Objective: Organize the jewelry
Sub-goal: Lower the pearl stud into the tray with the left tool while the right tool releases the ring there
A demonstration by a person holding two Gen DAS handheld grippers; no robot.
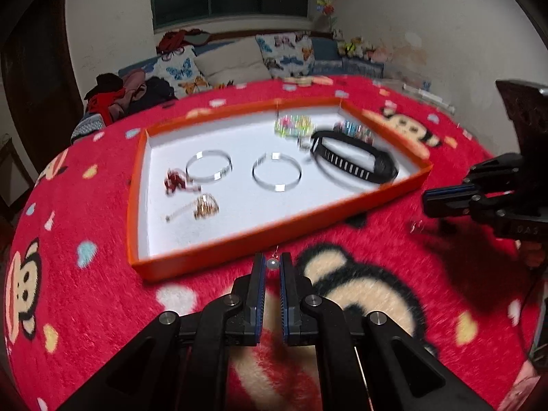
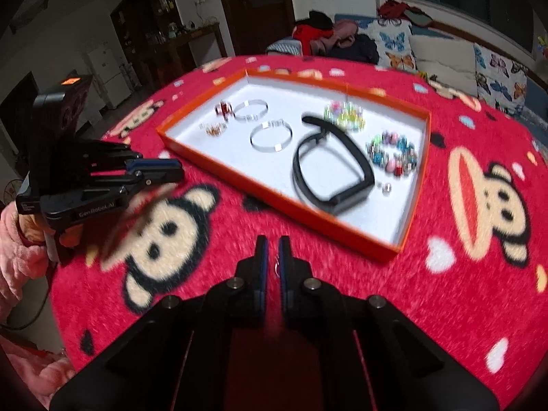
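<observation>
My left gripper is shut on a white pearl earring, held just in front of the orange tray with a white floor. My right gripper is shut with a small silvery piece between its pads; what it is I cannot make out. It hangs over the red cloth near the tray's front corner. In the tray lie two silver bangles, a black band, two colourful bead bracelets, a red earring and a gold one.
A red plush cloth with cartoon monkey faces covers the round table. A sofa with butterfly cushions and piled clothes stands behind it. The other gripper, held by a hand in a pink sleeve, is at the left of the right wrist view.
</observation>
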